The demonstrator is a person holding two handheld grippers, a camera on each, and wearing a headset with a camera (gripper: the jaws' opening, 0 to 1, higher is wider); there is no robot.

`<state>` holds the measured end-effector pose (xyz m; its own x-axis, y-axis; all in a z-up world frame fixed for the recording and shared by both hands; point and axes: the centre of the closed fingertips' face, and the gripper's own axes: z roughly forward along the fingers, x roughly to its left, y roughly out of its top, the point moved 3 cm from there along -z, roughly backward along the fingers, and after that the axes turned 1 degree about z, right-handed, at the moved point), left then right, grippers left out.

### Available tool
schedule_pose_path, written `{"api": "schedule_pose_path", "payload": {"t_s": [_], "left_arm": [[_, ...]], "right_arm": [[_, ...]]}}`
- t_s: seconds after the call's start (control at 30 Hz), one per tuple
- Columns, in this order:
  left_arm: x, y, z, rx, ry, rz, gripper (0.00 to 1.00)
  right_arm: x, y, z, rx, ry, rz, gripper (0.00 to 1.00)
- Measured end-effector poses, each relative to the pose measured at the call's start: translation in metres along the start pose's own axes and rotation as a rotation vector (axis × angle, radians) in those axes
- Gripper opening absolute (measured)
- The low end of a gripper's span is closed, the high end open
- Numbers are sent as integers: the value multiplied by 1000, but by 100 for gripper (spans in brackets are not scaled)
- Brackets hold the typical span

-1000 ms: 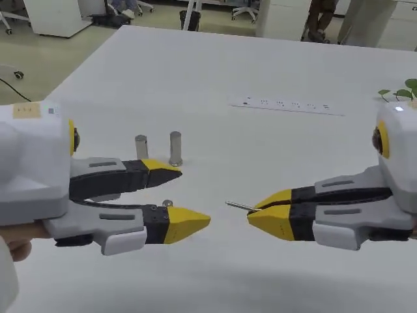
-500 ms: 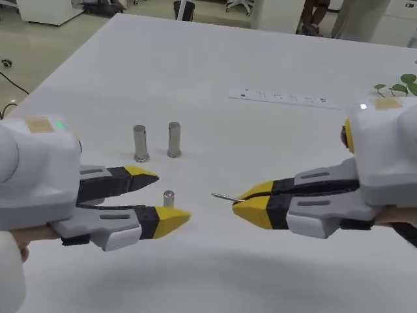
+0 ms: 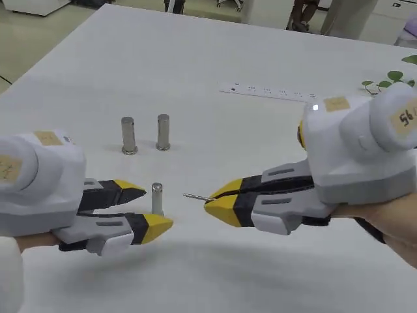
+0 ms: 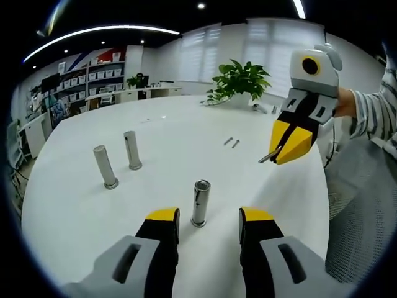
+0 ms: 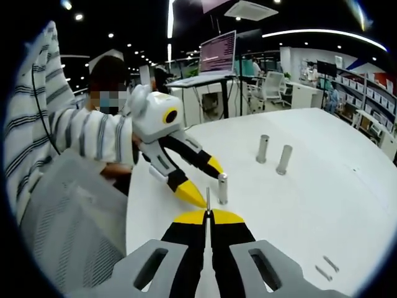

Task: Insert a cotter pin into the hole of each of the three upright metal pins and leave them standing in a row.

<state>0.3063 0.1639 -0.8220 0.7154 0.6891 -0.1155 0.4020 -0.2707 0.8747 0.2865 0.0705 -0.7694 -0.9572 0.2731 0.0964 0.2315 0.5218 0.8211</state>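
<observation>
The left gripper has its fingers spread, with the nearest metal pin upright between them and ungripped. The right gripper pinches a cotter pin whose tip is just short of that pin. No insertion looks done yet. The two farther metal pins stand beyond the fingertips, and the spare cotter pins lie beyond too.

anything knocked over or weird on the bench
Nothing stands out: the three metal pins stand upright, the nearest one between the left gripper's open fingers, and the right gripper holds a cotter pin pointed toward it.
</observation>
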Motion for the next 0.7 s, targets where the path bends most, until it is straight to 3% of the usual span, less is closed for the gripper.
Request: {"api": "schedule_pose_path", "payload": {"t_s": [0.2, 0.33, 0.5, 0.7], "left_arm": [[1, -6, 1, -5, 19, -13, 29], [0, -4, 1, -13, 24, 9, 26], [2, -3, 3, -30, 35, -10, 19], [0, -5, 7, -24, 35, -2, 15]], "right_arm": [[-1, 0, 7, 6, 1, -7, 3], [-1, 0, 9, 15, 3, -15, 3], [-4, 0, 11, 30, -12, -17, 3], [-7, -2, 13, 46, -28, -17, 3]]}}
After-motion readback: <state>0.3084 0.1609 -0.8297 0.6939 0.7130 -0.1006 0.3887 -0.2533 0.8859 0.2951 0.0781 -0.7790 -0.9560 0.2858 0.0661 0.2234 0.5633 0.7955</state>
